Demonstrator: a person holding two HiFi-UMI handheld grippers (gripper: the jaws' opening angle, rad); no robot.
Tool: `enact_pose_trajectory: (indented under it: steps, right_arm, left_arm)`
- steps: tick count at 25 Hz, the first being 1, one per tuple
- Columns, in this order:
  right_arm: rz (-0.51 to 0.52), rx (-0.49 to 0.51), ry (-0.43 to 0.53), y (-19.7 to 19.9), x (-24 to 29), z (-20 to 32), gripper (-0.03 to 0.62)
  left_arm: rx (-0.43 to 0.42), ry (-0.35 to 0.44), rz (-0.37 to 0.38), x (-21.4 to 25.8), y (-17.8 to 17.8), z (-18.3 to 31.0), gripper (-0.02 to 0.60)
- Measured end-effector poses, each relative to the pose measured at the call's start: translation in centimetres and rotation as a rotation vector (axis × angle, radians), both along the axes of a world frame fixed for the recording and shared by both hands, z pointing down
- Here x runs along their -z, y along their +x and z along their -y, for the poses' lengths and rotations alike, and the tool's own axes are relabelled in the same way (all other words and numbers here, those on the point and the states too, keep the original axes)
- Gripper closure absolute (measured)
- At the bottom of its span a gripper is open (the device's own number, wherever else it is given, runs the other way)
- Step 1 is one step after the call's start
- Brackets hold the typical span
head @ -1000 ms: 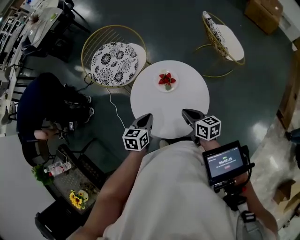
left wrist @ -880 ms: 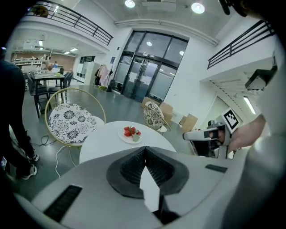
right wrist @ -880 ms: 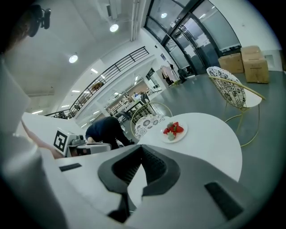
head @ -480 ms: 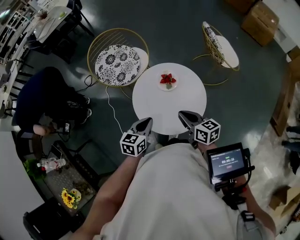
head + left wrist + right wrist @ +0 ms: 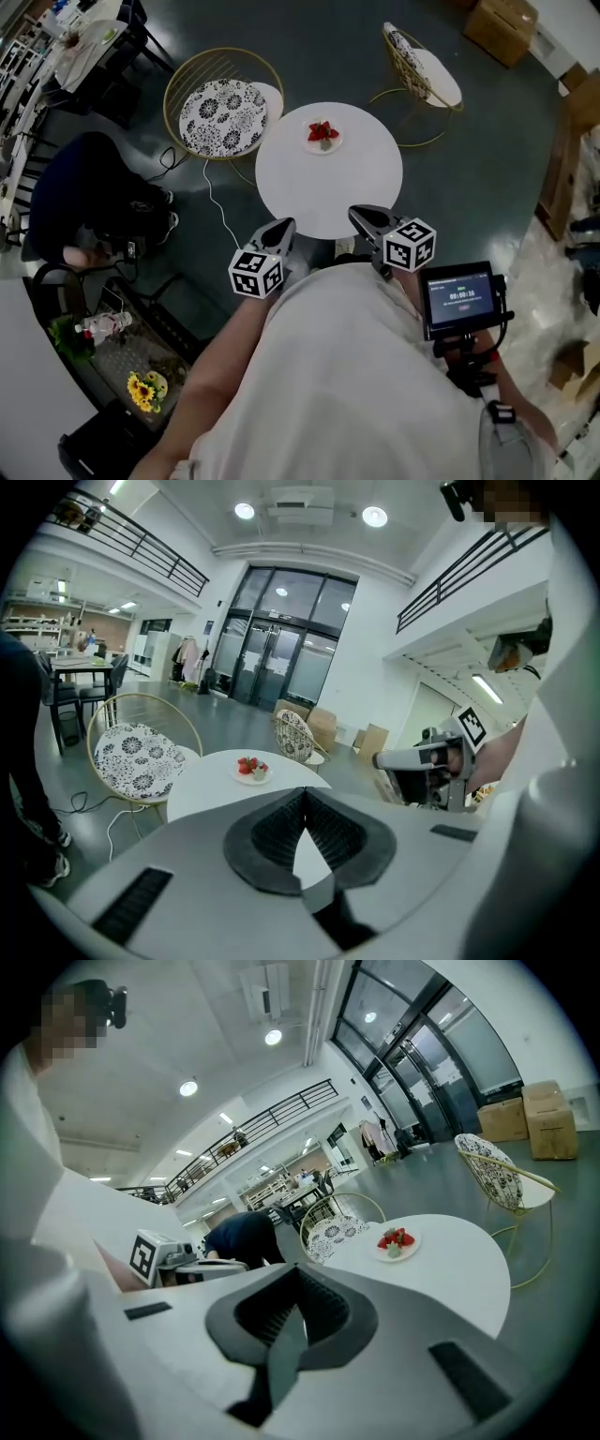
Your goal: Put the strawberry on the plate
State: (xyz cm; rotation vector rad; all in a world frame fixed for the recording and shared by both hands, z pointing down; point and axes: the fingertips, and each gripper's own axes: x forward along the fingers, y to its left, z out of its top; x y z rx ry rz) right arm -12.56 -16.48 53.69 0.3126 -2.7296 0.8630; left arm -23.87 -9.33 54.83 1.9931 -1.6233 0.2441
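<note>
Closest in, the left gripper is clamped shut on nothing, its ribbed black pads pressed together in a tight V. The right gripper looks the same, pads meeting with nothing between them. Both are grey plastic, each with a marker cube, and they're held close to the person's torso, just short of the near edge of the table.

The thing that matters is that the strawberry is straight ahead of both tools, across the whole tabletop near the far edge. From the left gripper it's ahead and a bit left of the jaw line. From the right gripper it's ahead and off to the right. Neither hand is clearly nearer, I'd call it about even. Which way its long axis runs I can't tell, it's too small from here.

It's already on the plate, a small round white one. It looks like a little red cluster with a pale green bit beside it, so I'd say the job looks done.

The table is round, smooth and matte white. Beyond it, off to the left, there's a gold wire chair with a black-and-white floral cushion, and a second chair far right on a glossy dark floor.
</note>
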Motion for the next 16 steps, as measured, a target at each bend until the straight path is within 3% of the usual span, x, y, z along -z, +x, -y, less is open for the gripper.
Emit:
enact_pose_trajectory:
  steps: [16]
  right_arm:
    - [-0.018, -0.027, -0.004, 1.9, 0.6, -1.4, 0.586]
  left_arm:
    - [-0.066, -0.016, -0.001, -0.4, 2.9, -0.9, 0.574]
